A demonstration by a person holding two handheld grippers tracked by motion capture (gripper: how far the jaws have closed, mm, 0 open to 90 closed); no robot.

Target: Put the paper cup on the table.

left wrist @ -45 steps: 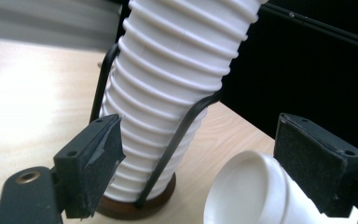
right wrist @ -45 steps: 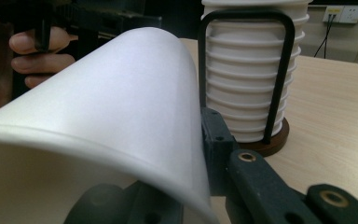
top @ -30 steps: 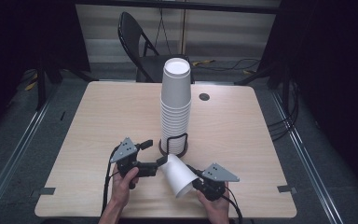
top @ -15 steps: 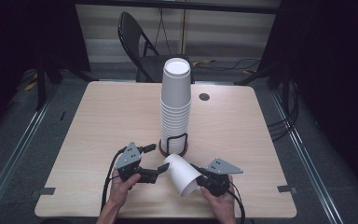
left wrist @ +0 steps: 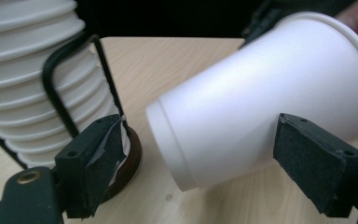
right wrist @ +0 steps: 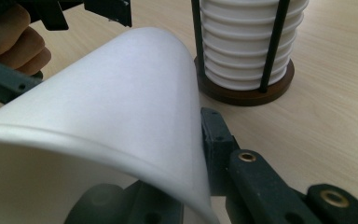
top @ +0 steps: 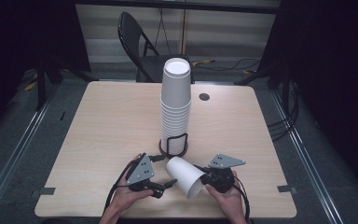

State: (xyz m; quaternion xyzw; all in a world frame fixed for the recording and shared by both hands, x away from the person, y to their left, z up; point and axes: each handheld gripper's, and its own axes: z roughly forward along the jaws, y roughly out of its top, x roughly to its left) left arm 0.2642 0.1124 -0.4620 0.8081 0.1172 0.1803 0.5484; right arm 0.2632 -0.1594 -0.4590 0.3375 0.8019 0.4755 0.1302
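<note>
Right hand-held gripper (top: 204, 181) is clamped on a single white paper cup (top: 185, 176), gripping it near the rim. The cup is tipped on its side, base pointing toward 10 o'clock in the high view and mouth toward 5.

Left hand-held gripper (top: 168, 183) has its jaws spread wide, released. In the left gripper view the cup (left wrist: 261, 107) sits between the pads, and neither pad presses on it.

The cup is held near the front edge of the bench (top: 102, 126), at 6 o'clock from the tall cup stack (top: 175, 105). The stack stands upright in a black wire holder (top: 173, 145) with a dark round base, just beside the held cup.

A black folding chair (top: 137, 42) sits at 12 o'clock beyond the bench.
</note>
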